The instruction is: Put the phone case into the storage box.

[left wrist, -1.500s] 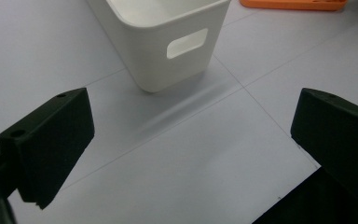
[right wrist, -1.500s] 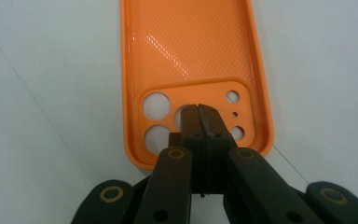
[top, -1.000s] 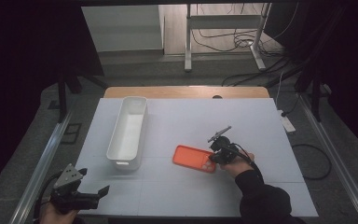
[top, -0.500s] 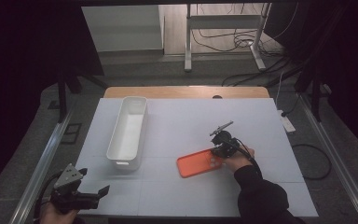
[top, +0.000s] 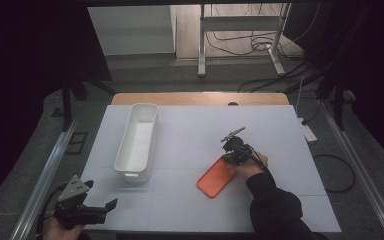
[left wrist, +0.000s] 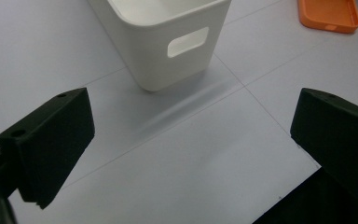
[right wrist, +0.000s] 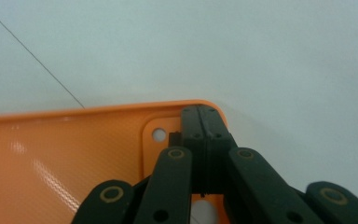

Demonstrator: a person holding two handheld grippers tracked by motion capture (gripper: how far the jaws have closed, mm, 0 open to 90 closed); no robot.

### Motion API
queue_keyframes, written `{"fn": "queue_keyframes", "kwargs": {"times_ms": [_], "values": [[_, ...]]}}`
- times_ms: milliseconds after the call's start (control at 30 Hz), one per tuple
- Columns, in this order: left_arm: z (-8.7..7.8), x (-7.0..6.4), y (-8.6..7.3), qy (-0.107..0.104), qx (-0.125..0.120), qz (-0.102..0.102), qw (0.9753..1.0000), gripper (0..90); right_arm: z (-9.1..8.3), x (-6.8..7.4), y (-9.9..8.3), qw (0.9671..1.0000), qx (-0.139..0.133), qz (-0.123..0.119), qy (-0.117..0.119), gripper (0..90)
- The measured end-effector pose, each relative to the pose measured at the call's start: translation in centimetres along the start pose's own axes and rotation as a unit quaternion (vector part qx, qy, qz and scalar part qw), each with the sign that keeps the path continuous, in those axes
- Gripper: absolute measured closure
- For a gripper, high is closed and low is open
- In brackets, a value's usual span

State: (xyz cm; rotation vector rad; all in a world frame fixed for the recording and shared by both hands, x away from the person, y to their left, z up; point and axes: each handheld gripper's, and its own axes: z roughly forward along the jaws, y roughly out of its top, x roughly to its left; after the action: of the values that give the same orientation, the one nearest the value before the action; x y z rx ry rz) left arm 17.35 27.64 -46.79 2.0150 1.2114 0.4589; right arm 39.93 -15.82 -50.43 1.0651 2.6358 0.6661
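Observation:
An orange phone case (top: 215, 177) lies open side up and slantwise on the white table mat (top: 280, 125), right of centre. My right gripper (top: 228, 161) is shut, its tips pressed down on the case's upper corner. In the right gripper view the closed jaws (right wrist: 200, 112) sit at the corner of the phone case (right wrist: 51, 154), next to the camera cutout. My left gripper (top: 107, 207) hovers open at the mat's front left corner with nothing between its fingers (left wrist: 51, 140). From there the phone case (left wrist: 328, 14) shows far off.
A long white bin (top: 137, 140) with handle slots stands lengthwise left of centre; its near end (left wrist: 168, 42) faces the left gripper. A wooden table edge (top: 200, 98) runs along the back. Cables and a metal stand lie on the floor beyond.
The right gripper has turned and dragged the orange case from lying crosswise to a slanted position, a little nearer the front. The left gripper has stayed put.

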Motion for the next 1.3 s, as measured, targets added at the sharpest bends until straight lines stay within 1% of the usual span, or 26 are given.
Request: {"fn": "queue_keyframes", "kwargs": {"times_ms": [133,267,333,433,500,533,600,733,767,867,900,967,1033,1300], "values": [[0.0,0.0,0.0,0.000,-0.001,-0.001,1.0000,0.3,0.2,0.3,0.4,1.0000,-0.003,-0.009,0.000,89.1],[0.0,0.0,0.0,0.000,-0.001,0.000,1.0000,0.3,-0.3,0.3,0.3,0.9999,-0.007,-0.009,0.004,89.1],[0.0,0.0,0.0,0.000,0.000,0.000,1.0000,0.2,-1.3,0.4,0.1,0.9997,-0.015,-0.013,0.015,89.1],[0.0,0.0,0.0,0.000,-0.001,0.000,1.0000,0.3,-2.3,1.0,-0.4,0.9991,-0.021,-0.023,0.028,89.1],[0.0,0.0,0.0,0.001,-0.001,0.000,1.0000,0.3,-2.7,1.4,-0.7,0.9987,-0.021,-0.033,0.035,89.1],[0.0,0.0,0.0,0.001,-0.001,-0.001,1.0000,0.3,-2.7,1.4,-0.7,0.9987,-0.021,-0.033,0.035,89.1],[0.0,0.0,0.0,0.002,-0.001,-0.003,1.0000,0.3,-3.2,2.1,-1.3,0.9979,-0.018,-0.043,0.046,89.0],[0.0,0.0,0.0,0.001,-0.001,-0.003,1.0000,0.3,-3.5,2.5,-1.7,0.9974,-0.018,-0.043,0.054,88.9],[0.0,0.0,0.0,0.001,-0.001,-0.002,1.0000,0.2,-3.8,3.0,-2.1,0.9968,-0.019,-0.042,0.065,88.9],[0.0,0.0,0.0,0.001,-0.001,-0.002,1.0000,0.2,-4.0,3.4,-2.6,0.9963,-0.018,-0.038,0.074,89.0],[0.0,0.0,0.0,0.001,-0.001,-0.002,1.0000,0.3,-4.1,3.6,-2.8,0.9959,-0.017,-0.040,0.079,89.0],[0.0,0.0,0.0,0.001,-0.001,-0.001,1.0000,0.2,-4.1,3.8,-2.9,0.9957,-0.015,-0.041,0.081,89.0],[0.0,0.0,0.0,0.001,-0.001,-0.001,1.0000,0.2,-4.1,4.3,-3.4,0.9951,-0.011,-0.042,0.088,89.0],[0.0,0.0,0.0,0.001,-0.001,0.000,1.0000,0.2,-3.5,5.1,-4.0,0.9941,0.006,-0.048,0.097,89.0]]}}
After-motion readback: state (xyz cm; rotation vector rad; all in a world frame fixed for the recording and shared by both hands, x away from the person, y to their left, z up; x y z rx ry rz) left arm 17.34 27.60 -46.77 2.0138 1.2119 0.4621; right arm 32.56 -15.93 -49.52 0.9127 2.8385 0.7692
